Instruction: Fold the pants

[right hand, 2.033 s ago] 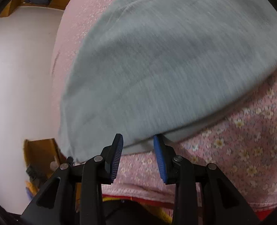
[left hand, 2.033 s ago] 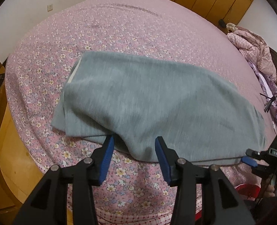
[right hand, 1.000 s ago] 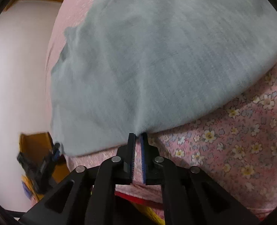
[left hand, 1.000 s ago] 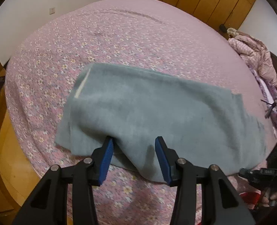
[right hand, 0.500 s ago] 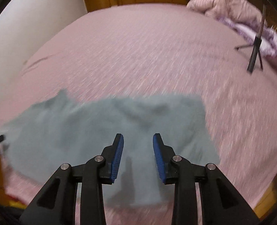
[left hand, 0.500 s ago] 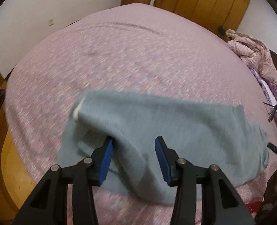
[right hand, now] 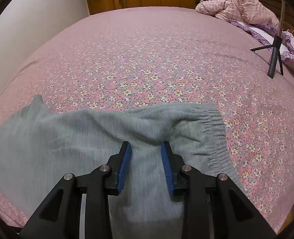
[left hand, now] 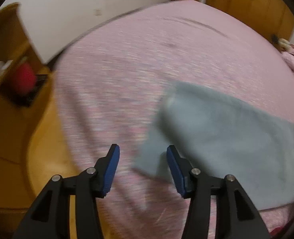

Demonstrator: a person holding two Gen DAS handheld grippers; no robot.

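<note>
A tripod (right hand: 274, 57) and a pink quilt (right hand: 236, 2) sit far right on my flowered bed (right hand: 147, 59). The grey pants (right hand: 67, 139) lie near me. My right gripper (right hand: 146, 166) hovers over them, jaws apart; my left gripper (left hand: 143, 168) gapes empty beside their corner.

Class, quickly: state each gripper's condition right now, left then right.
Left gripper: open, holding nothing; the pants lie beside it.
Right gripper: open over the pants, gripping nothing.

Grey pants (right hand: 71, 139) folded, lying flat on bed near front edge, elastic waistband (right hand: 216, 137) rumpled at right.
</note>
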